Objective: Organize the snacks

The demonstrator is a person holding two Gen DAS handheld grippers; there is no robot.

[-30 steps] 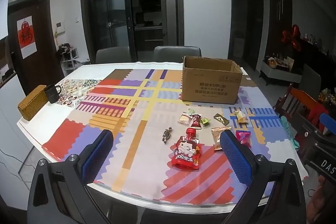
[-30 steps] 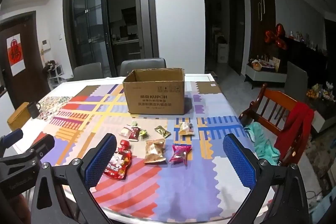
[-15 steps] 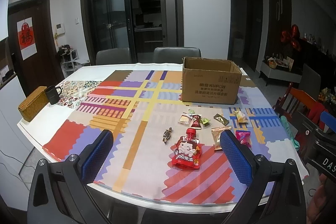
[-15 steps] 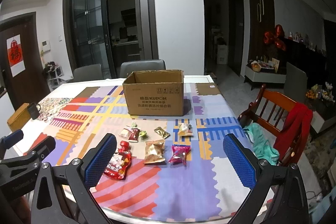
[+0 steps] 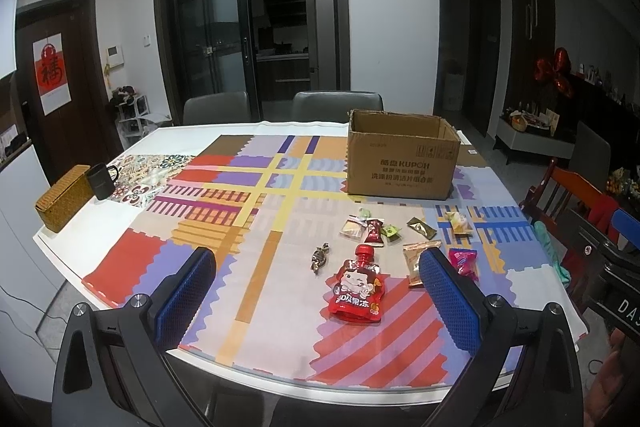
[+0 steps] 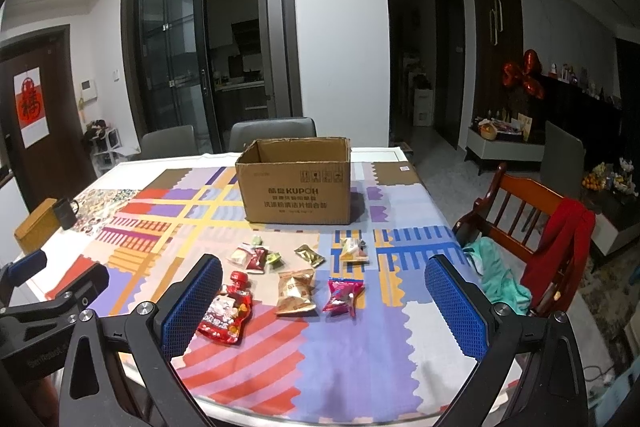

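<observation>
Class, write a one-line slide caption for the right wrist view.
Open right gripper hovers over scattered snack packets before an open cardboard box.

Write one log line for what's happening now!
left gripper: open, empty | right gripper: open, empty | snacks: on table | box: open

hidden, cropped and unreadable parts

the box [image 6: 295,187] floor lies out of sight behind its front wall, so any contents cannot be told. the left gripper's blue pad [image 5: 452,303] covers part of the tan packet [image 5: 418,261]. the small sweets [image 5: 370,231] are too small to identify. both grippers' handles are cut by the bottom edges, and the right gripper [image 5: 616,255] is cropped at the left view's right edge.
</observation>
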